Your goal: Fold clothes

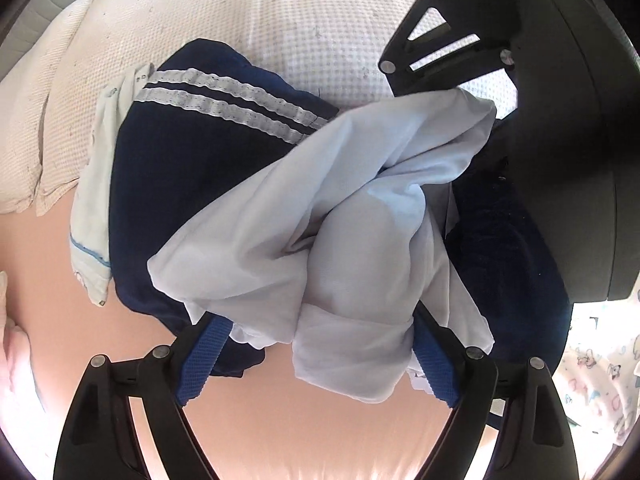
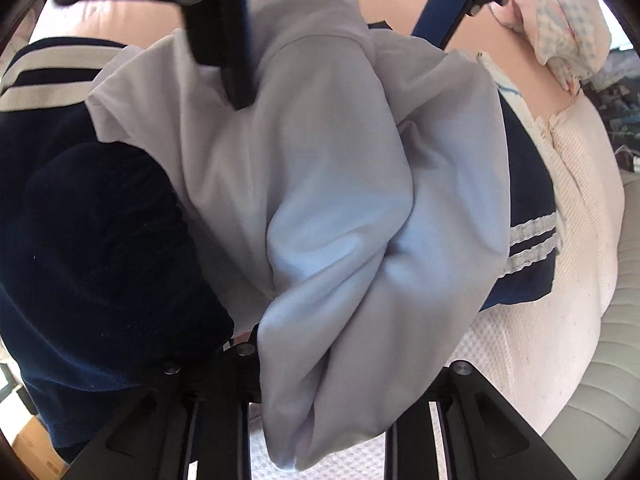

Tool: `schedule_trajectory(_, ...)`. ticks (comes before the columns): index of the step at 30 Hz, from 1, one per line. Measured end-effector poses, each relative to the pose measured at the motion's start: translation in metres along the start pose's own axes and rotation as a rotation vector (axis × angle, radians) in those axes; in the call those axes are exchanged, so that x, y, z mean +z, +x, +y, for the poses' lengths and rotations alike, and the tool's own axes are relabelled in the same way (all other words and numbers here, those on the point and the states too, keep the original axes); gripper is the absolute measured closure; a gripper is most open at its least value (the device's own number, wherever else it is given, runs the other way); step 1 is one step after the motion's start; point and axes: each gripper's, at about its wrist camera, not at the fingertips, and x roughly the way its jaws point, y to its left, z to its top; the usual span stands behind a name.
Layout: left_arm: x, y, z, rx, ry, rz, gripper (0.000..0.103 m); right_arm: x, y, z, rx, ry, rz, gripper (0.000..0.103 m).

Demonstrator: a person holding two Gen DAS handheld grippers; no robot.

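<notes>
Left gripper (image 1: 316,360): points down, jaws spread wide; a bunched fold of the pale blue shirt (image 1: 320,216) fills the gap between the blue pads (image 1: 200,360), touching the right-hand one, while the left-hand one is mostly bare.
Right gripper (image 2: 320,368): the shirt drapes over it and hides the fingertips; whether the jaws pinch the cloth cannot be told from its own view. In the left wrist view its black body (image 1: 540,120) stands at the upper right, with the shirt's far end reaching to it.
Pale blue shirt: crumpled, hanging between the two grippers, lying across the navy garment (image 1: 192,168).
Navy garment: beneath and behind the shirt, two white stripes (image 1: 224,100) running across it; a white piece with blue stitching (image 1: 94,216) peeks out along its left edge.
Surface: peach sheet (image 1: 312,432) under the left gripper.
Farther off: cream waffle-weave blanket (image 1: 260,12) beyond the navy garment; a printed cloth (image 1: 600,384) at the right edge.
</notes>
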Motion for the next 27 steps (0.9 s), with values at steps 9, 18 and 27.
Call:
schedule_trajectory(9, -0.003, -0.024, -0.017, 0.081, 0.153, 0.024, 0.016, 0.003, -0.023, 0.011, -0.121, -0.054, -0.046, 0.083)
schedule_trajectory(18, 0.004, -0.053, -0.042, 0.130, 0.150, -0.121, 0.016, 0.012, -0.055, 0.033, -0.303, -0.239, -0.093, 0.085)
schedule_trajectory(27, -0.072, -0.067, -0.066, 0.304, 0.218, -0.215, 0.016, 0.012, -0.080, 0.066, -0.512, -0.418, -0.135, 0.086)
